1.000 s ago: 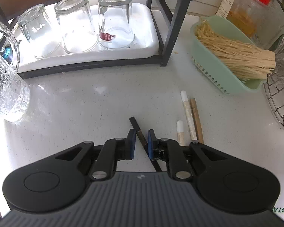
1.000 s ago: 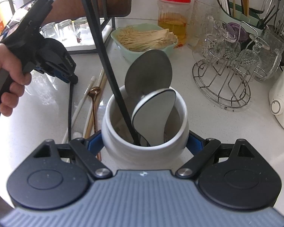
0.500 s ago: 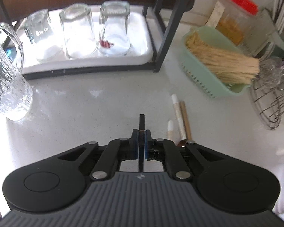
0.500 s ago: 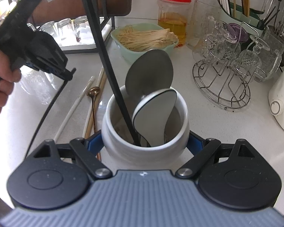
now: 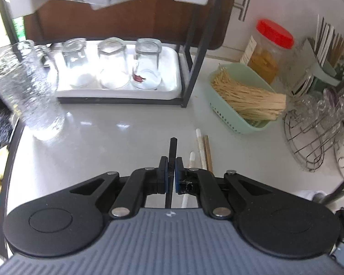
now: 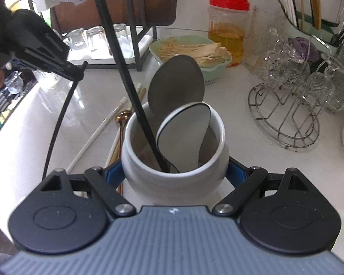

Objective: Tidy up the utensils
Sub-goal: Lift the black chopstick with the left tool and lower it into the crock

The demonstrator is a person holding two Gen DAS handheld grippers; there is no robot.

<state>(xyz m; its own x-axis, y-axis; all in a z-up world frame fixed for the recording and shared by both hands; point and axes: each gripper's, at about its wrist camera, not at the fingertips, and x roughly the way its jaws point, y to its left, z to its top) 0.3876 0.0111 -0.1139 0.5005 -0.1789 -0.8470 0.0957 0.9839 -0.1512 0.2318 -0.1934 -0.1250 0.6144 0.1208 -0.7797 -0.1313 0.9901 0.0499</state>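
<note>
The left tool (image 5: 169,171) is pinching a thin black utensil handle (image 5: 173,147) between its blue pads, which are pressing together on it; the handle's tip is poking out toward 12 o'clock above the white table (image 5: 117,142). In the right wrist view the same left tool (image 6: 76,72) is hanging at 10 o'clock, raised off the table, with the black handle (image 6: 59,119) trailing down from it toward 7 o'clock.

The right tool (image 6: 175,171) is clamping a white ceramic utensil crock (image 6: 174,178), its fingers spread wide and touching both sides of the pot. Inside the crock a grey spoon (image 6: 176,87), a white-faced spoon (image 6: 183,135) and a long black handle (image 6: 126,73) are standing, leaning toward 12 and 11 o'clock.

On the table just left of the crock, white chopsticks (image 6: 96,137), wooden chopsticks (image 6: 115,151) and a copper-coloured spoon (image 6: 123,116) are lying together. A green basket of dry noodles (image 6: 195,52) is sitting at 12 o'clock behind the crock, and a wire glass rack (image 6: 289,116) at 2 o'clock.
</note>
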